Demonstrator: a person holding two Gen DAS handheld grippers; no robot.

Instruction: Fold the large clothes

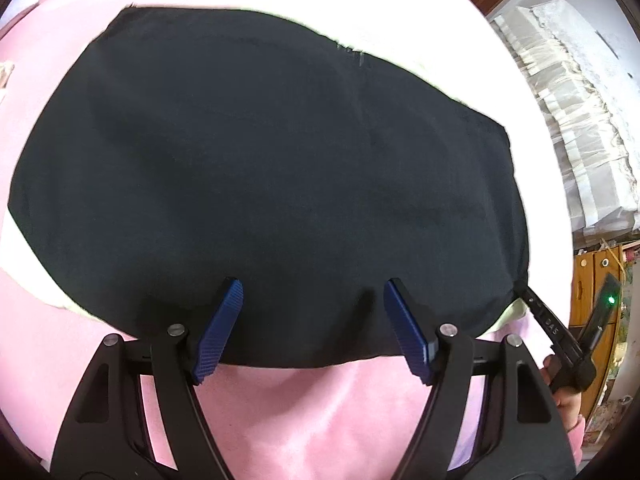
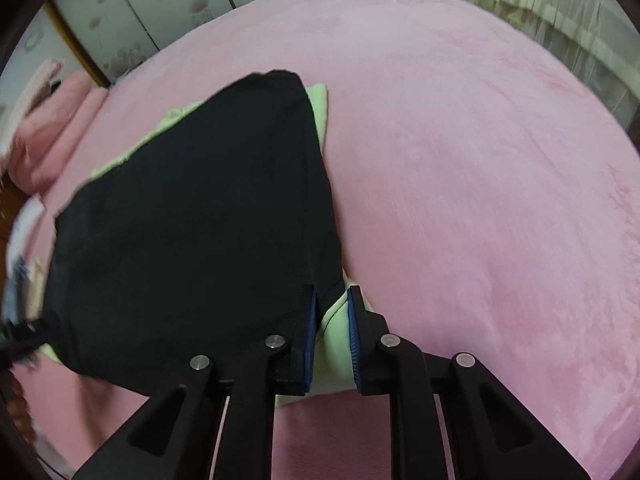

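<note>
Jaws of the left gripper [image 1: 313, 316] are held open over the near edge of a black garment [image 1: 260, 152]. Those of the right gripper [image 2: 331, 338] are narrowed around its corner and a pale green cloth [image 2: 334, 344] beneath, though contact cannot be told. Both are spread on a pink blanket [image 2: 480, 160].

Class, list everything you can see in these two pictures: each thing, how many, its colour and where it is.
black garment: one, black, spread flat on the green cloth
green cloth: one, pale green, under the black garment, edges showing
blanket: one, pink, covers the bed
curtain: one, cream, beyond the bed
pink bundle: one, pink, at the bed's far edge
left gripper: one, black with blue pads, jaws open over the garment's near edge
right gripper: one, black with blue pads, jaws narrow at the garment's corner
hand: one, holding the right gripper
</note>
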